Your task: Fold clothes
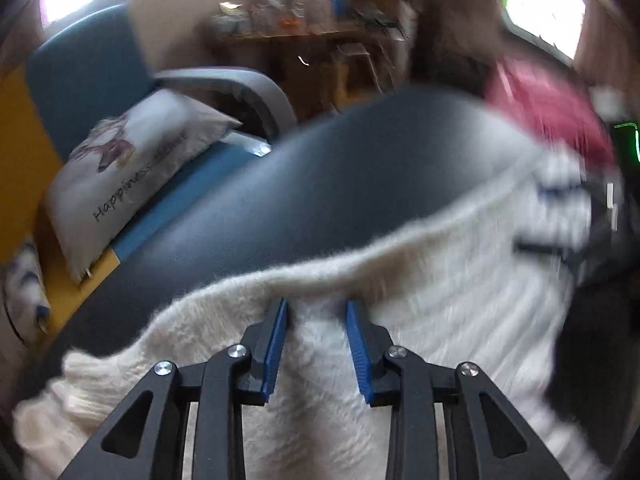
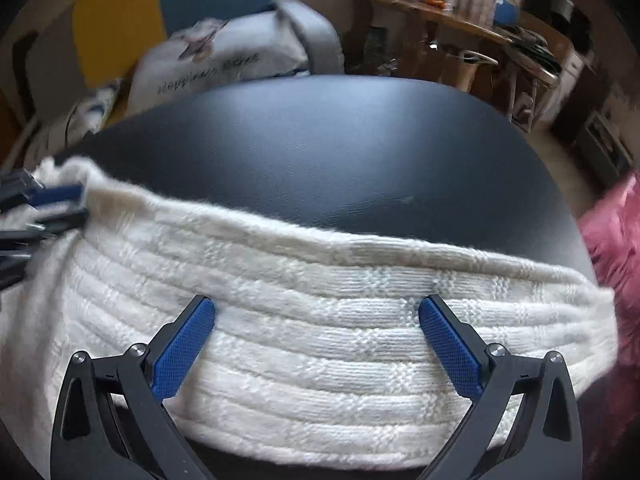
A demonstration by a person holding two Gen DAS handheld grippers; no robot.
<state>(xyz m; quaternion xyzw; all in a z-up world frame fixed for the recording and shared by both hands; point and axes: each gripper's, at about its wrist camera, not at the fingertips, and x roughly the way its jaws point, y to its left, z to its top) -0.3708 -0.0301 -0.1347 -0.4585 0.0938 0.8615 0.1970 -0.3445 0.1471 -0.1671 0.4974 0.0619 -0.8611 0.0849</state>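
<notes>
A white ribbed knit sweater [image 2: 320,360] lies in a folded band across the near part of a black table [image 2: 320,148]. My left gripper [image 1: 317,308] is shut on a bunched fold at the sweater's [image 1: 440,320] fuzzy far edge, with fabric filling the gap between its blue pads. In the right wrist view that same gripper [image 2: 60,204] shows at the far left, gripping the sweater's end. My right gripper [image 2: 316,312] hovers over the middle of the band with its jaws spread wide, and no fabric is pinched between them.
A pink garment [image 2: 616,232] lies at the table's right end, also seen blurred as pink cloth [image 1: 548,108]. Beyond the table stand a blue and yellow sofa [image 1: 80,68] with a printed pillow [image 1: 132,172] and a cluttered wooden shelf [image 2: 460,20].
</notes>
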